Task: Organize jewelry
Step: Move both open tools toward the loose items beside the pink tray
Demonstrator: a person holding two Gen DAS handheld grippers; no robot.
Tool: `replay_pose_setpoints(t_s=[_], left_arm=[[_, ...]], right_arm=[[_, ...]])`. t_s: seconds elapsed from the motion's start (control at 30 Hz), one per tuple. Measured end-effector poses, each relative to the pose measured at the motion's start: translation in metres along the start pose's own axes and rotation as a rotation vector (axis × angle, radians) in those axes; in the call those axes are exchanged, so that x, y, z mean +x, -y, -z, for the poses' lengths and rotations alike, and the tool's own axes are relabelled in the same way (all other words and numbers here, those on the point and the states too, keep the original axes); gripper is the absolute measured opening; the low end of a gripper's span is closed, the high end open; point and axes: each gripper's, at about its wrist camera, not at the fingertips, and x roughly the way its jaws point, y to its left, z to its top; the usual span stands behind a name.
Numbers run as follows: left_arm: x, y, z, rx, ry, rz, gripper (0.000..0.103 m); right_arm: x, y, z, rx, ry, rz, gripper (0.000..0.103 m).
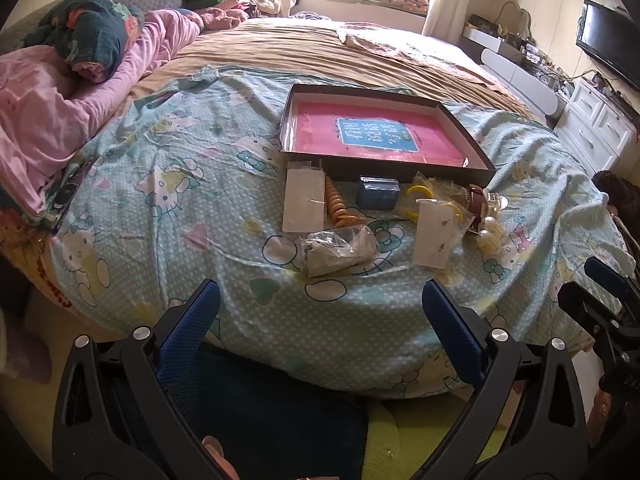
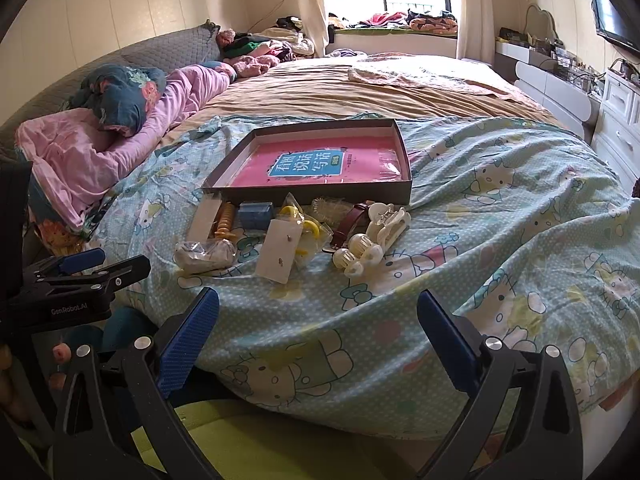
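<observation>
Left wrist view. The left gripper (image 1: 320, 304) hangs over the near edge of the bed (image 1: 192, 200), jaws wide apart and holding nothing. One shallow dark box (image 1: 386, 170) lies on the cartoon-cat sheet; inside it is one pink book (image 1: 376, 136) with a blue label of Chinese characters too distorted to read with certainty. The jewelry lies in a row just in front of the box — one white card (image 1: 303, 202), one orange spiral band (image 1: 338, 208), one small blue case (image 1: 378, 193), one yellow ring (image 1: 418, 191), one card with two studs (image 1: 434, 236), one crumpled clear bag (image 1: 340, 250), one brown strap (image 1: 476, 204). The right gripper (image 1: 612, 292) enters at the right edge.

Right wrist view. The right gripper (image 2: 318, 308) is likewise held above the bed edge (image 2: 500, 216), jaws spread, empty. The same box (image 2: 316, 192) and book (image 2: 324, 166) appear, with the items in front. Added here — one white hair claw (image 2: 390, 220) and a cluster of cream pompom clips (image 2: 356, 258), touching each other. The left gripper (image 2: 80, 268), at the left edge, bears the lettering "GenRobot.AI".
</observation>
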Motion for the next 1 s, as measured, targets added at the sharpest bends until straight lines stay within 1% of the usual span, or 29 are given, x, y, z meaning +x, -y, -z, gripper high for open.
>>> replay_pose_setpoints(t_s=[1.0], left_arm=[[-0.0005, 0.0038, 0.0002, 0.013, 0.005, -0.005, 0.095]], right_arm=[[0.0018, -0.0069, -0.0021, -0.015, 0.004, -0.008, 0.099]])
